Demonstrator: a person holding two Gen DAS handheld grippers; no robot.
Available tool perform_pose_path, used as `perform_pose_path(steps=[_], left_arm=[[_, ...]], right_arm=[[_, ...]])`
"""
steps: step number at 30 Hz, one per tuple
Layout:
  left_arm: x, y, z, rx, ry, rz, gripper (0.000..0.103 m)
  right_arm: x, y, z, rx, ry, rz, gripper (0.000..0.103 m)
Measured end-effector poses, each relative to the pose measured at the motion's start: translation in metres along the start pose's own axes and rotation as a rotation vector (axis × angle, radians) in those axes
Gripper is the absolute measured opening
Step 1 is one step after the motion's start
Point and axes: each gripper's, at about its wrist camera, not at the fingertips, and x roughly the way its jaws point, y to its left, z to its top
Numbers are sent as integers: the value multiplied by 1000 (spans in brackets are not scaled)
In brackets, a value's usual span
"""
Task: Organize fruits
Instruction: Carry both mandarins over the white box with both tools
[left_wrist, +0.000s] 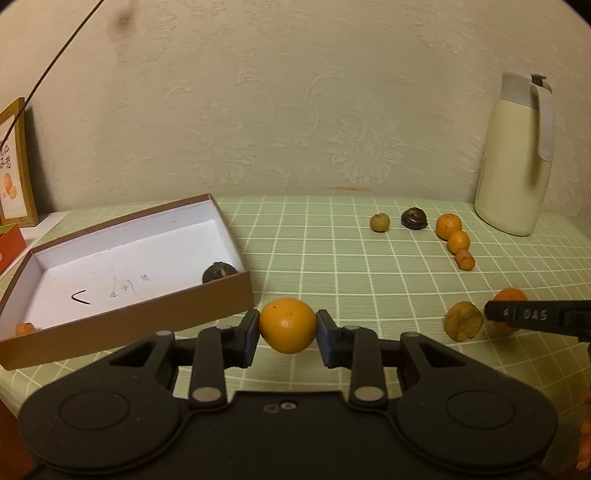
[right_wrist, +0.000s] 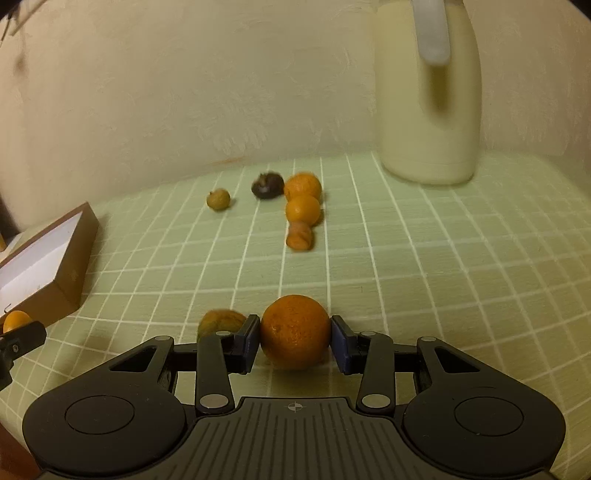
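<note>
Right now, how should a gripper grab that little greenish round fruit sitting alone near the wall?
Pinch the greenish fruit across its round middle, coming from above. It sits alone on the tablecloth, apart from the dark fruit, so fingers probably fit on both sides.

Dim, warm yellowish light; fisheye-bent edges, right view blurred.

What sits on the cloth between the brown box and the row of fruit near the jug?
Nothing: in the left wrist view the checked cloth between the brown box and the small greenish fruit heading the row is bare.
</note>
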Motion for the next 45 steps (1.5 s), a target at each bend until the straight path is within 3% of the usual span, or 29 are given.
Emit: perform_pose_path(steps=[7,17,30,37,45], left_arm=[[-12,26,7,-46,-26,41,23],[-50,108,30,-151,-110,173,23],[-51,192,35,-218,-131,358,23],[-34,216,29,-237,-102,376,23],[-18,233,27,-249,-79,378,23]], right_arm=[[-31,21,9,-56,-134,32,41],[-66,102,27,-179,-259,202,41],[-37,210,41,-306,-291,350,41],[-11,240,51,-311,-297,361,41],[14,252,44,-289,-237,357,41]])
